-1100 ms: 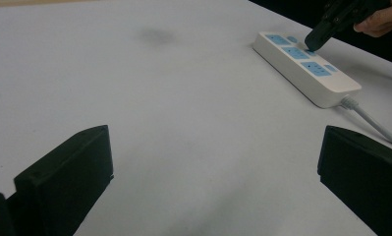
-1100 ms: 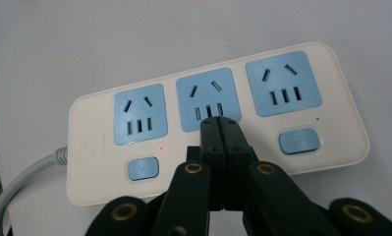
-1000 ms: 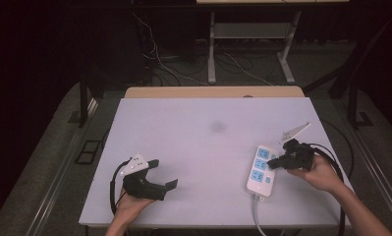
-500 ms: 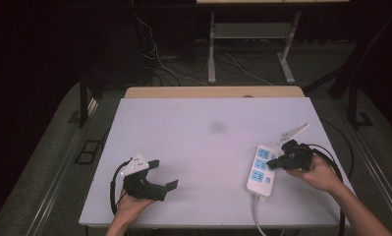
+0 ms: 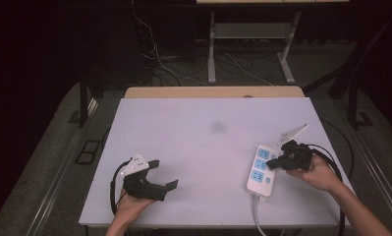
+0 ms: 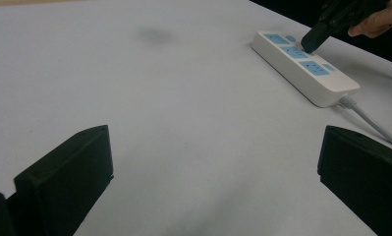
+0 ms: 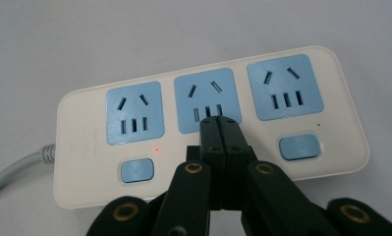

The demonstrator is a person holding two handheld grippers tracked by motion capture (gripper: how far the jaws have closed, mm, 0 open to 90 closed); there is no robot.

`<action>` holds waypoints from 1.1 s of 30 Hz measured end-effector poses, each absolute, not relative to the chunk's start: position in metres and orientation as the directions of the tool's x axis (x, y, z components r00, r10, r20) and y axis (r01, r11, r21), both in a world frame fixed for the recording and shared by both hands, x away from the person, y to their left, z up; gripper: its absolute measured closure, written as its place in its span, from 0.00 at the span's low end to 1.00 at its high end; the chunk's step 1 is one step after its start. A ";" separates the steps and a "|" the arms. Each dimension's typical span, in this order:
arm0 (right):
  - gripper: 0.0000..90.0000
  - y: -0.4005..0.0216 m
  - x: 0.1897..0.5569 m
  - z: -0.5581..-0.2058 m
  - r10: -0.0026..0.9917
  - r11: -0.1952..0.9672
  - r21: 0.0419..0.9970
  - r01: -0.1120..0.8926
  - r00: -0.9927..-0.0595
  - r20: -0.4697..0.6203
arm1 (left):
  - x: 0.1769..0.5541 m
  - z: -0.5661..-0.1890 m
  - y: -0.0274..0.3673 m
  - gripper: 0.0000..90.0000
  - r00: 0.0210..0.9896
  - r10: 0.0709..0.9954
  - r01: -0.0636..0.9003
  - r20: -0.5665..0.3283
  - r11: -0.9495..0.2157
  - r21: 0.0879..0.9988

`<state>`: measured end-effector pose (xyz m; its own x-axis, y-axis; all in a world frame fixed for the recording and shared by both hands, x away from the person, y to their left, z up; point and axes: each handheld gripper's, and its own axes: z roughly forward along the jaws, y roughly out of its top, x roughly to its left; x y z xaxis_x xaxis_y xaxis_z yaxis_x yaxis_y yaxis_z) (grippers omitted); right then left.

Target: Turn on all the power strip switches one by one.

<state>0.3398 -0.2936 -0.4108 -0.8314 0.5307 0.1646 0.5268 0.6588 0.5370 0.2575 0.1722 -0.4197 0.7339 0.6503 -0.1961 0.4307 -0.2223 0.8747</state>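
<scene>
A white power strip with three blue sockets lies at the table's right, its grey cord running off the near edge. My right gripper is shut, and its tips rest on the strip. In the right gripper view the closed tips sit at the lower edge of the middle socket, covering the spot between two blue switches. A small red light glows near the left switch. My left gripper rests open at the table's near left, holding nothing; the strip lies far beyond its jaws.
The white table has a faint dark smudge near its middle. A wooden strip runs along its far edge. Desk legs and loose cables stand on the dark floor behind.
</scene>
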 end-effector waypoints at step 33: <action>1.00 -0.300 0.344 -0.387 0.535 0.628 0.568 0.532 -0.825 0.182 | 0.258 -0.420 0.174 0.00 0.732 0.651 0.435 -0.200 -0.222 0.872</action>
<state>0.3441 -0.3003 -0.3871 -0.8253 0.5346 0.1820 0.5321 0.6281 0.5677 0.2576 0.1737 -0.4201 0.7324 0.6508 -0.2003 0.4355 -0.2216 0.8725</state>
